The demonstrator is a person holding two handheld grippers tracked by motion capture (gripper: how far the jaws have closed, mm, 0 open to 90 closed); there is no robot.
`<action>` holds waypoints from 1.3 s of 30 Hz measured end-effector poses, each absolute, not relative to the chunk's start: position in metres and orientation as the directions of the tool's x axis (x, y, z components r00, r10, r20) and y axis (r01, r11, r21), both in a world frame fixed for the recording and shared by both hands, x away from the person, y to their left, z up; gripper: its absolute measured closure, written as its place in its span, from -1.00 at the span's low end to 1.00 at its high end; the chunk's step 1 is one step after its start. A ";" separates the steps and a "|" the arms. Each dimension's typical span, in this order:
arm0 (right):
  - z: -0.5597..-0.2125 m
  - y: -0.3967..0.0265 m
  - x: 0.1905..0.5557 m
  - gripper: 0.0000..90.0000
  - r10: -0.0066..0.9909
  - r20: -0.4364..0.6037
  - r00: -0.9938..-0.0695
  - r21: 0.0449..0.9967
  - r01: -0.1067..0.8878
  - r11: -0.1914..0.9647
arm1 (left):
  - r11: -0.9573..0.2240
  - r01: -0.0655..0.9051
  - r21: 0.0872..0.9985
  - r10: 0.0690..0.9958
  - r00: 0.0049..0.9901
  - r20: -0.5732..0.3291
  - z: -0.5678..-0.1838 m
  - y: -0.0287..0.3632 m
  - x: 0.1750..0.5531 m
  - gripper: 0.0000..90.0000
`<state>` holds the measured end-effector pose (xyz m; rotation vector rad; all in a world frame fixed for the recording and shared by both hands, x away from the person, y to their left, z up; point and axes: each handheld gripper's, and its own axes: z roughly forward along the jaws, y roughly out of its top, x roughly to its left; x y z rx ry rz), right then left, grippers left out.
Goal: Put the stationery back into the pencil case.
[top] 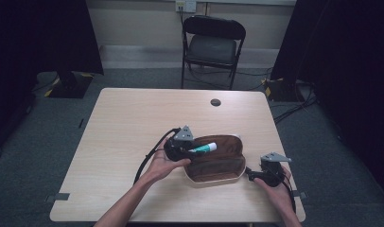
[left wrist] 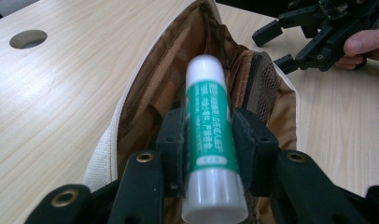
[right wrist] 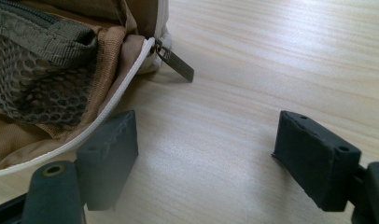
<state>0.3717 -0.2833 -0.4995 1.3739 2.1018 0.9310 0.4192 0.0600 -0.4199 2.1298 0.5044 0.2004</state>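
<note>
Green-and-white glue stick (left wrist: 210, 140) clamped between the pads of the left gripper (top: 183, 147) — held over the open brown pouch (top: 218, 163), right gripper (right wrist: 204, 158) spread wide — nothing gripped, rested on the table (top: 133, 123) beside the pouch's zipper pull (right wrist: 176, 63).

the person's left forearm comes in from the bottom edge of the high view and slants up to the right, the left hand (top: 162, 165) wrapped around the back of the left gripper (top: 192, 149), whose jaws are clamped on a held object and point to the right. the right hand (top: 275, 187) sits low at the right, holding the right gripper (right wrist: 204, 161) still, jaws spread wide with nothing between them.
</note>
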 end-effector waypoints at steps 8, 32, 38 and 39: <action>-0.500 -0.283 0.372 -0.54 0.918 -0.013 -0.396 0.746 0.607 0.272 | -0.489 0.279 0.826 0.425 0.904 -0.054 -0.418 0.060 0.418 0.46; -0.500 -0.283 0.372 -0.54 0.918 -0.013 -0.396 0.746 0.607 0.273 | -0.425 0.295 0.856 0.378 0.917 -0.129 -0.408 0.095 0.404 0.32; -0.499 -0.283 0.372 -0.54 0.919 -0.012 -0.395 0.746 0.609 0.271 | -0.436 0.298 0.849 0.383 0.915 -0.125 -0.405 0.108 0.398 0.22; -0.500 -0.283 0.372 -0.54 0.918 -0.013 -0.397 0.746 0.607 0.273 | -0.436 0.300 0.849 0.386 0.914 -0.125 -0.404 0.111 0.397 0.18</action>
